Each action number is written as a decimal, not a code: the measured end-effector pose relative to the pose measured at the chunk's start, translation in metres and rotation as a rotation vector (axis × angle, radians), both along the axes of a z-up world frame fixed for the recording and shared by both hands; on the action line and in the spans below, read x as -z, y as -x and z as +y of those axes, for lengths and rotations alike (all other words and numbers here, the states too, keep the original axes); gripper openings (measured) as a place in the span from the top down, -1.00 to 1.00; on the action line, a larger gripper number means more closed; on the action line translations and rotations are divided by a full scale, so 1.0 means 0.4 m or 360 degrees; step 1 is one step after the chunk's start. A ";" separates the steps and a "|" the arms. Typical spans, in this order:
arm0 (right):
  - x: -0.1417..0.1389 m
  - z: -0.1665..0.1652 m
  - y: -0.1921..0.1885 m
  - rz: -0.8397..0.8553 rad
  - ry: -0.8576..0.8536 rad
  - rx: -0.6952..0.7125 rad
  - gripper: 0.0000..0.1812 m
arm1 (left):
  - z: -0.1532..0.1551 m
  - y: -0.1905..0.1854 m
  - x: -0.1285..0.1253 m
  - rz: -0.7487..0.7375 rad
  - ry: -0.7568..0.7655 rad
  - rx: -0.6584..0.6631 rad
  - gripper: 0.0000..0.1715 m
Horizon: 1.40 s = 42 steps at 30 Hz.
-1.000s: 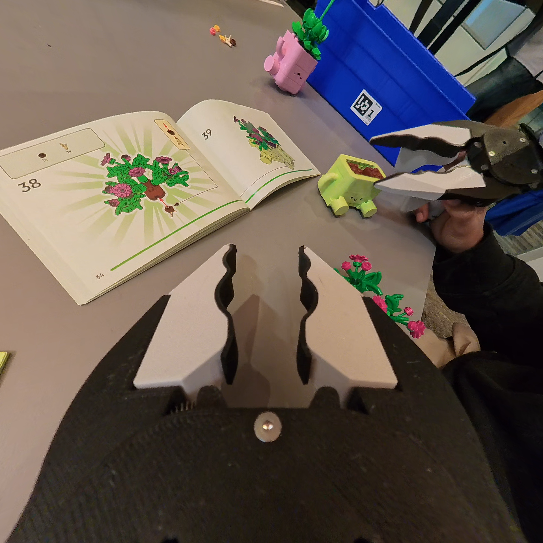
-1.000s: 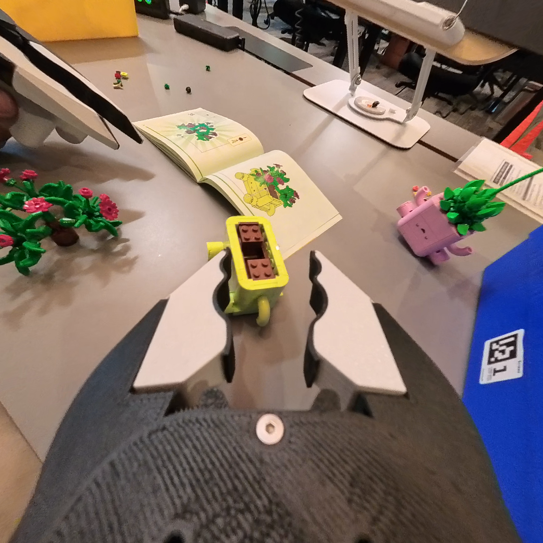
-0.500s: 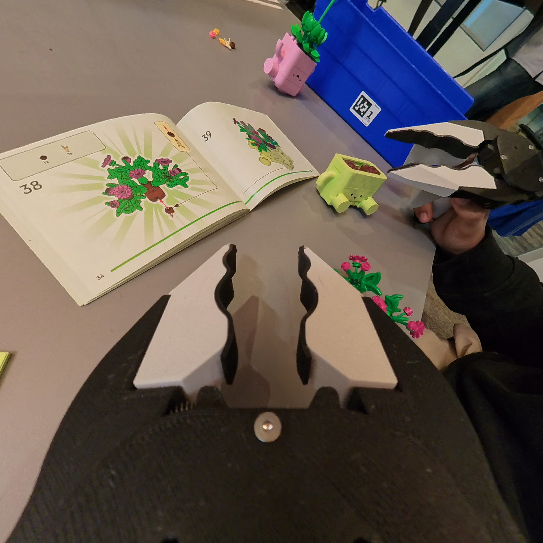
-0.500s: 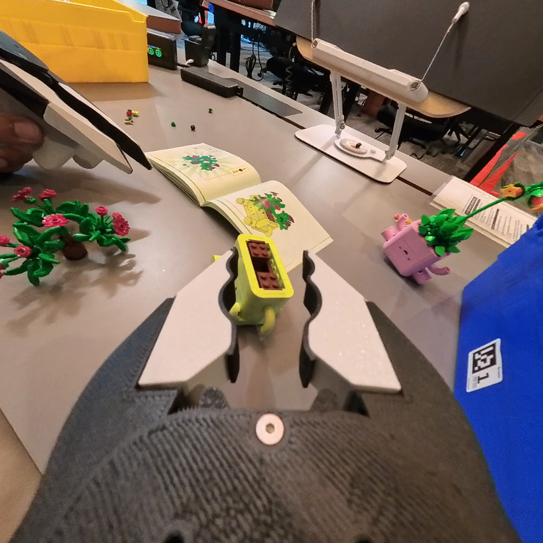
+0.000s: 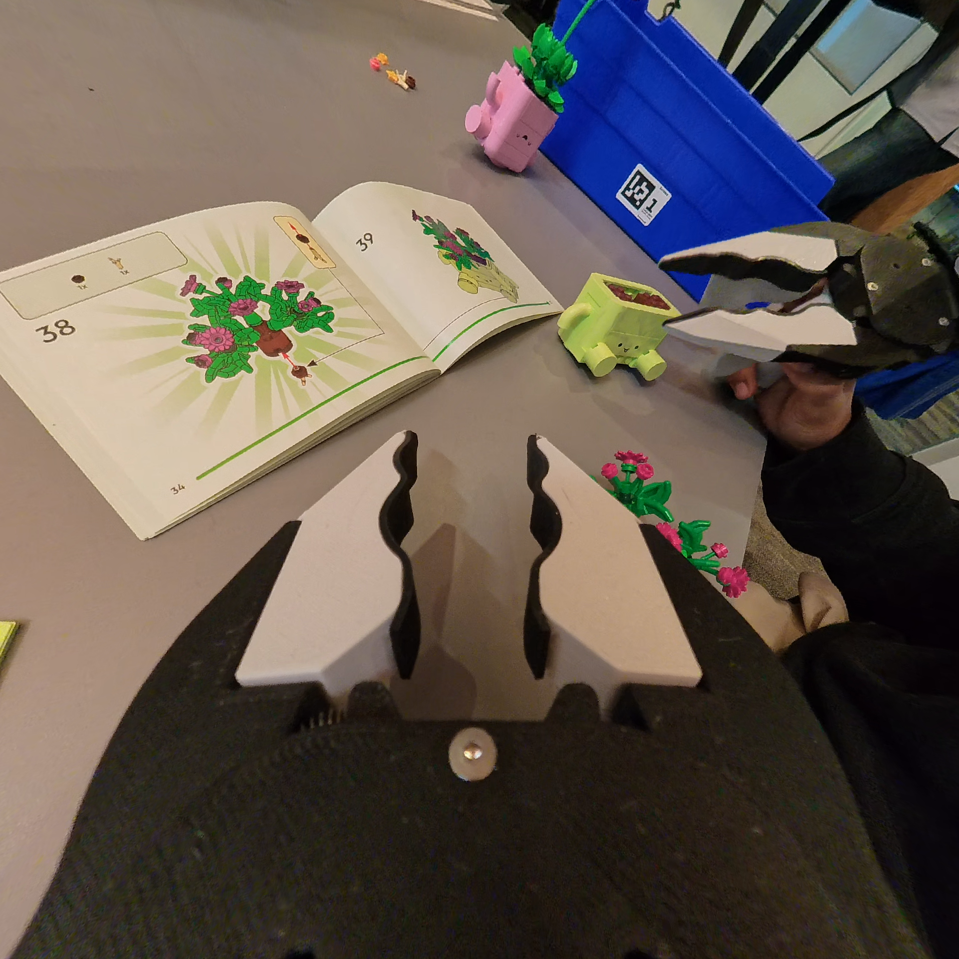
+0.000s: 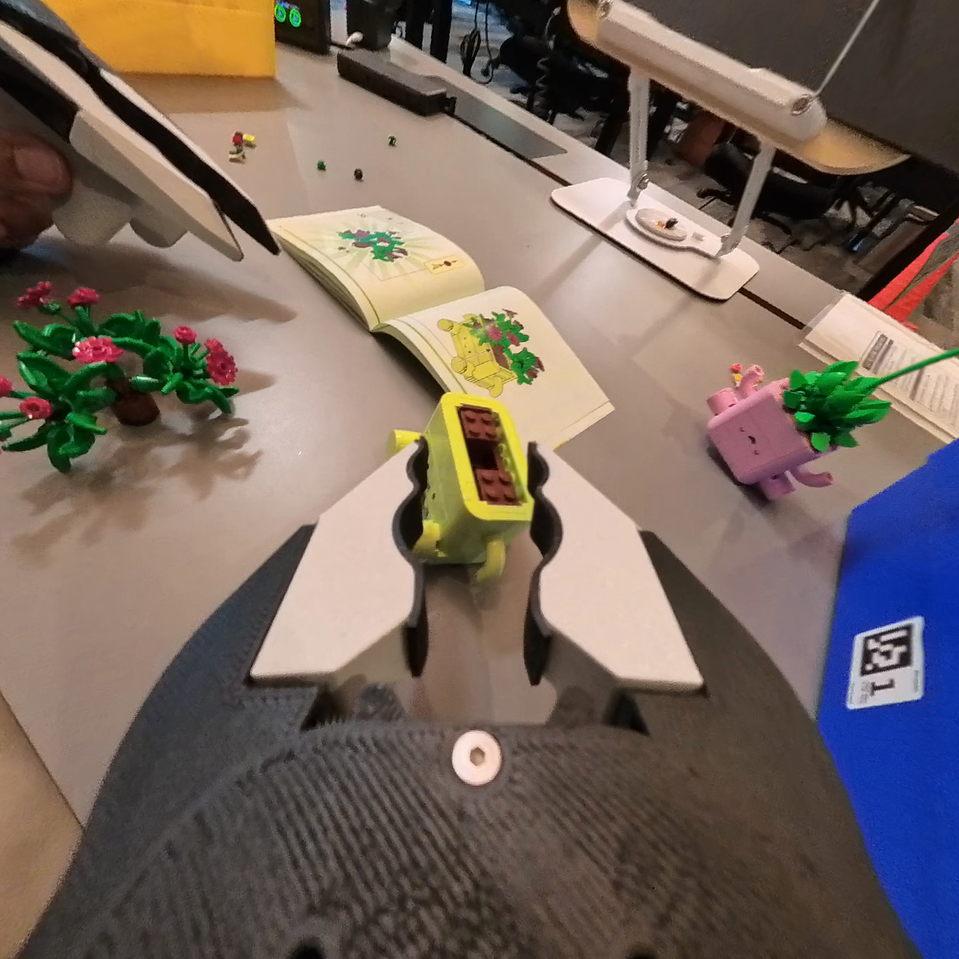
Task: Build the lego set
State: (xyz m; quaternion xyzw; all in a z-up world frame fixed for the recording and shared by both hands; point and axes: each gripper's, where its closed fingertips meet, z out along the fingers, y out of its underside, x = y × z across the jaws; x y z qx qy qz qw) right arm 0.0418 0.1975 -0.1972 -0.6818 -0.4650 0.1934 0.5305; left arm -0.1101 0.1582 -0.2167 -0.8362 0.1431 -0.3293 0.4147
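The grey table (image 5: 155, 129) carries everything, with an open instruction booklet (image 5: 249, 332) spread across its middle and a blue bin (image 5: 674, 135) along one edge. Of the task's own pieces, the flowering plant (image 6: 104, 373) is the broadest — green leaves and pink blooms splayed from a small brown base, lying on the table near the left gripper (image 5: 472, 519), whose jaws stand apart and empty above the bare tabletop. Those thin stems look springy and likely to pop off under a squeeze, so the brown base seems the safer place to pinch it. The lime-green pot (image 6: 477, 482) is smaller, a blocky hard-plastic box on stubby legs with brown studded bricks in its open top; it sits on the table by the booklet's corner. It is probably light, stiff and somewhat slick, so a grip across its flat side walls should hold best — the legs and the side knob look more likely to snap away. The right gripper (image 6: 475, 519) has it between its fingers, jaws flanking those walls; whether they already press on it cannot be told. A finished pink pot (image 6: 768, 441) stands well apart.
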 end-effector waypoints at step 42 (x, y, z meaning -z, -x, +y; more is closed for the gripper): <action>-0.069 -0.093 0.065 0.0228 -0.0212 -0.0180 0.77 | 0.078 0.625 0.039 0.0601 0.0120 -0.0878 0.85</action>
